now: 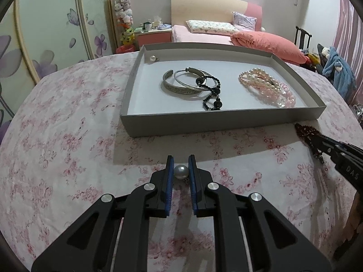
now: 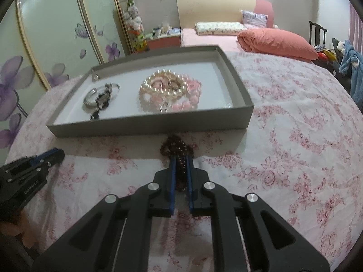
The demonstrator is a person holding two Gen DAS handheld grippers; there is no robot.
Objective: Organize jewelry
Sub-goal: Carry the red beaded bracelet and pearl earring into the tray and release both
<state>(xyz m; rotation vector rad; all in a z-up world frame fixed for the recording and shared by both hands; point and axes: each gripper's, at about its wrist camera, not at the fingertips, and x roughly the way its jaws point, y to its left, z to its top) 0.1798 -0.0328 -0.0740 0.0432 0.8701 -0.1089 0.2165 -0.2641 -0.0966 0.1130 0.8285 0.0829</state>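
My left gripper [image 1: 180, 161] is shut on a grey-white pearl earring [image 1: 180, 171], just above the floral cloth in front of the grey tray [image 1: 215, 122]. A small metal fitting hangs under the pearl. My right gripper [image 2: 181, 158] is shut on a dark red bead bracelet [image 2: 177, 146], whose loops spill past the fingertips close to the tray's near wall [image 2: 147, 128]. The tray holds silver bangles [image 1: 181, 83], a black bead bracelet [image 1: 212, 95], pearl and pink bracelets [image 1: 267, 86] and another pearl earring [image 1: 153, 58] in its far left corner.
A pink floral cloth [image 1: 68, 136] covers the round table. Each gripper shows at the edge of the other's view: the right gripper [image 1: 326, 142], the left gripper [image 2: 54, 154]. A bed with an orange quilt [image 1: 267, 43] stands beyond the table.
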